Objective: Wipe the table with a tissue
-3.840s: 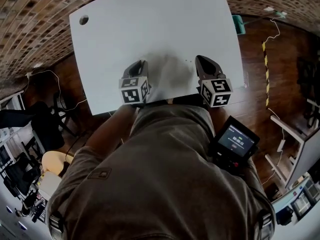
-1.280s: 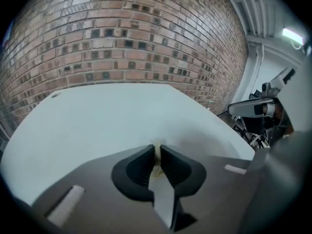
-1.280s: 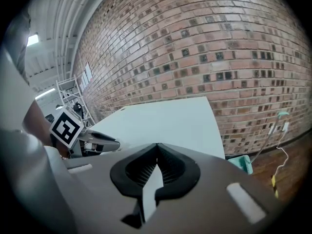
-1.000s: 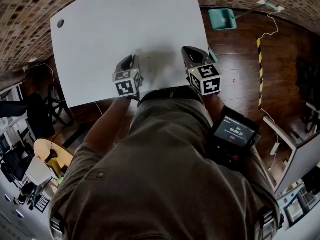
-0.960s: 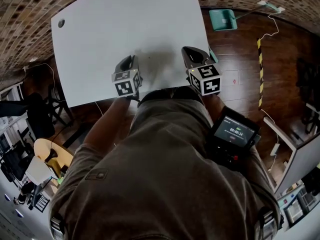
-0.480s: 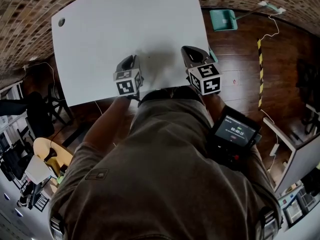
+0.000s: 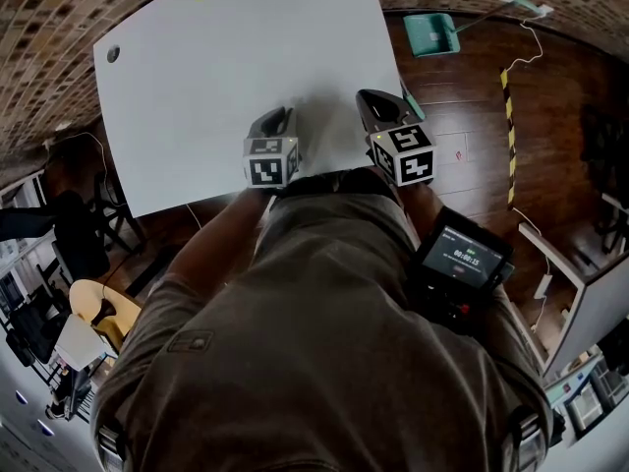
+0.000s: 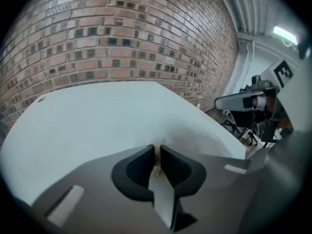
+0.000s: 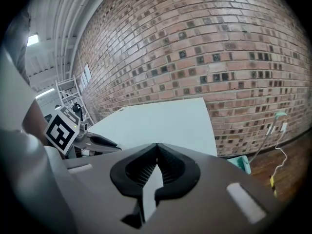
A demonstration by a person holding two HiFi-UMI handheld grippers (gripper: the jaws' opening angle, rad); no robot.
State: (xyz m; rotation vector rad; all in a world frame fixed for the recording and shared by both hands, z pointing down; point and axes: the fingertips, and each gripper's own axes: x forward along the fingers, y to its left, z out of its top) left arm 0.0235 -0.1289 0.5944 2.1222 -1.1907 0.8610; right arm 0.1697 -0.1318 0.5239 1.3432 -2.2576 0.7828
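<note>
The white table [image 7: 226, 77] fills the upper middle of the head view. My left gripper [image 7: 281, 117] hangs over the table's near edge, and its jaws are shut on a small pale wad of tissue [image 8: 156, 153] that shows only in the left gripper view. That gripper [image 8: 157, 148] points across the table top [image 8: 97, 126] toward the brick wall. My right gripper [image 7: 373, 100] is over the table's near right corner, shut with nothing between its jaws [image 9: 157, 147]. Each gripper shows in the other's view: the right gripper [image 8: 243, 101] and the left gripper [image 9: 95, 141].
The table has a round cable hole [image 7: 112, 54] at its far left corner. A teal dustpan [image 7: 432, 33] lies on the wooden floor right of the table, near yellow-black tape [image 7: 506, 116]. A device with a screen [image 7: 462, 261] sits at the person's hip. Chairs [image 7: 79, 234] stand at the left.
My left gripper has moved a little to the right along the table's near edge, closer to the right gripper. The right gripper has stayed put.
</note>
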